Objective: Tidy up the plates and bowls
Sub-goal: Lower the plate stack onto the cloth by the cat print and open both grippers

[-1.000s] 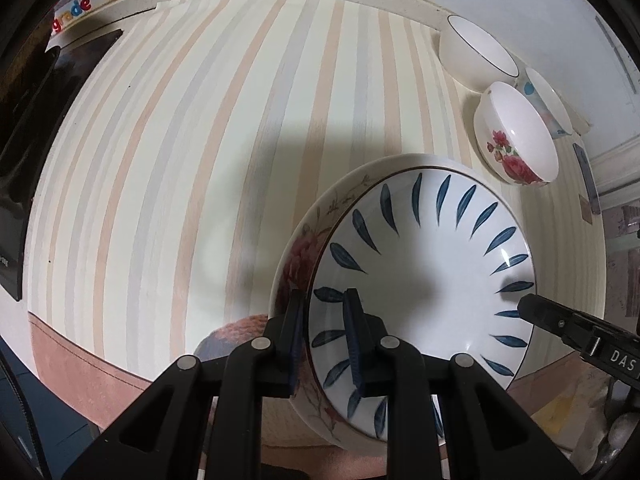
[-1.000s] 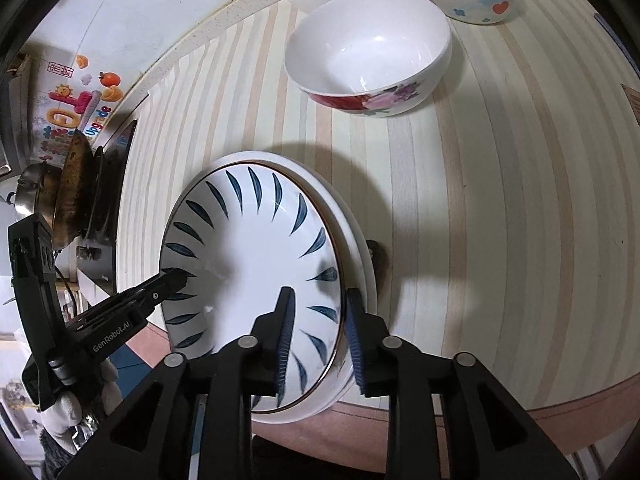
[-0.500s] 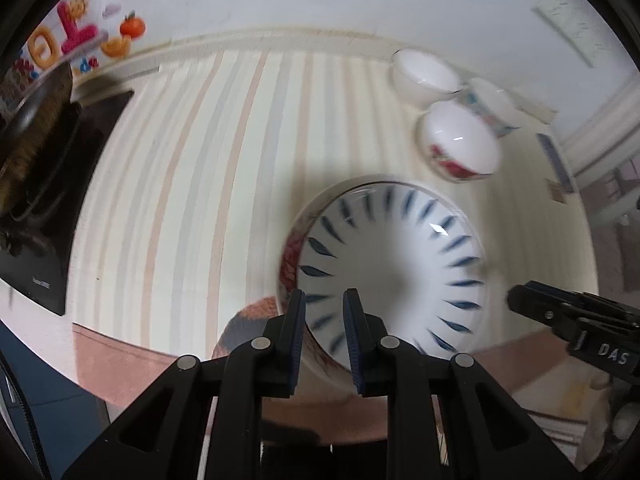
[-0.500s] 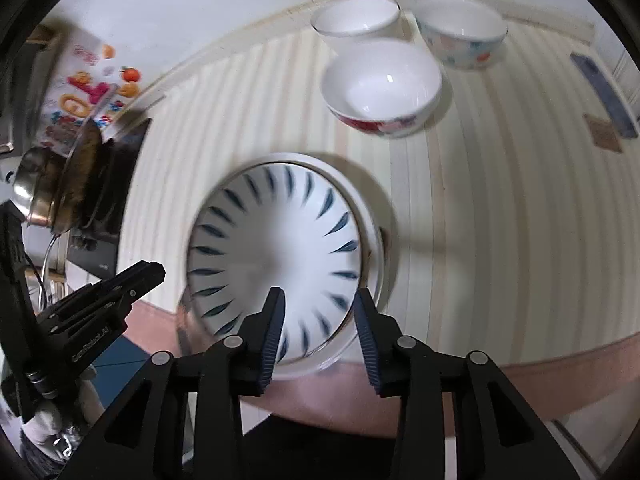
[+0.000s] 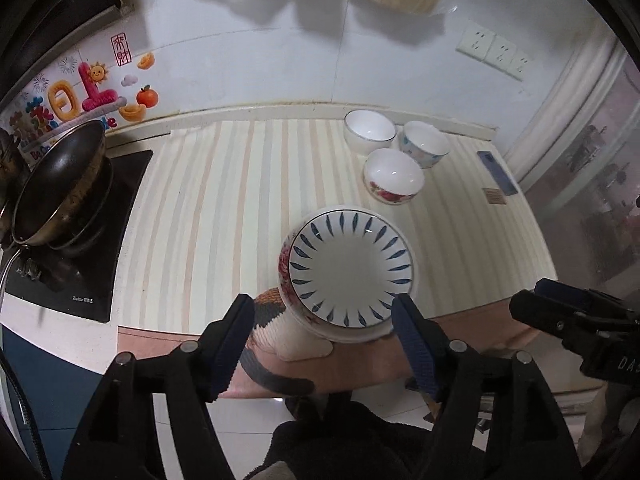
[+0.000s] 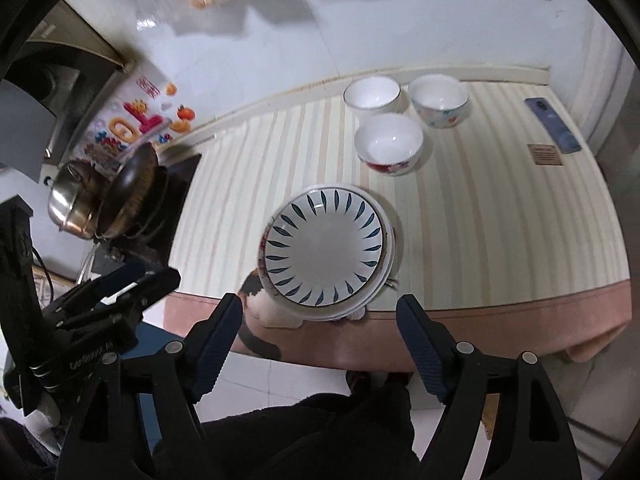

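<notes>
Both the left gripper [image 5: 322, 342] and right gripper [image 6: 320, 340] hang spread wide and empty, the stacked plates [image 5: 350, 270] resting just ahead of their fingertips.

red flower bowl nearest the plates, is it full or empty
Empty. The right wrist view looks down into the red flower bowl and shows only bare white inside; it stands upright on the striped counter.
</notes>
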`<state>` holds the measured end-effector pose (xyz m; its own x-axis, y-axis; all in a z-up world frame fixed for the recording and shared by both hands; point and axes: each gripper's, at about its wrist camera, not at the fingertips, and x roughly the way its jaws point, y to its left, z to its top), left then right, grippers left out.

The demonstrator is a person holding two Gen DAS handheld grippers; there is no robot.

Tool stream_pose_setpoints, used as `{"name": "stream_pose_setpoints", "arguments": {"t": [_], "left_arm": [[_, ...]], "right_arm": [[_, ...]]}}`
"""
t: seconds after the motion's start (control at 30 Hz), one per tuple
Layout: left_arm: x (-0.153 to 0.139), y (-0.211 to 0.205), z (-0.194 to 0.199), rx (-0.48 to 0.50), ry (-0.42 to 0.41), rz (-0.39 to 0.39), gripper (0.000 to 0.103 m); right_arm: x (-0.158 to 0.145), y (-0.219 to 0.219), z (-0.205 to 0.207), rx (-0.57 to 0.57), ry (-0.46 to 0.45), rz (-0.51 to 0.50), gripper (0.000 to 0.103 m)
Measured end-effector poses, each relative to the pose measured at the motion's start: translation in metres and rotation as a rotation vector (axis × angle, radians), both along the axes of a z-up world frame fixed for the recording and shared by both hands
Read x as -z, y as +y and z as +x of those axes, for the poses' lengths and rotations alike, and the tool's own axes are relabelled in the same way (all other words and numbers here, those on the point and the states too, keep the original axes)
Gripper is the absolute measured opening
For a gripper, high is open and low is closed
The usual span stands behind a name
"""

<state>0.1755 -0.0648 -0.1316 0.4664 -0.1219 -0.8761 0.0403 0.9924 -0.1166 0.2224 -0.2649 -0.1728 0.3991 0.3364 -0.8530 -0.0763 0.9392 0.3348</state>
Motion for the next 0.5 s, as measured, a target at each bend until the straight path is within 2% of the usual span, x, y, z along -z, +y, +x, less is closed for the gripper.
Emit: {"name": "stream_pose_setpoints", "arguments": {"t": [0.27,0.5], "left_arm": [[-0.012,0.002,-0.021,0.027,0.004,-0.016,0.07],[-0.011,-0.001,-0.014,0.026,-0.002,-0.033,0.07]], "right_arm": [[-0.031,0.009,-0.04,0.025,-0.029,-0.005,0.083],[-0.026,0.003,-0.039,0.039,-0.001,0.007,0.083]]}}
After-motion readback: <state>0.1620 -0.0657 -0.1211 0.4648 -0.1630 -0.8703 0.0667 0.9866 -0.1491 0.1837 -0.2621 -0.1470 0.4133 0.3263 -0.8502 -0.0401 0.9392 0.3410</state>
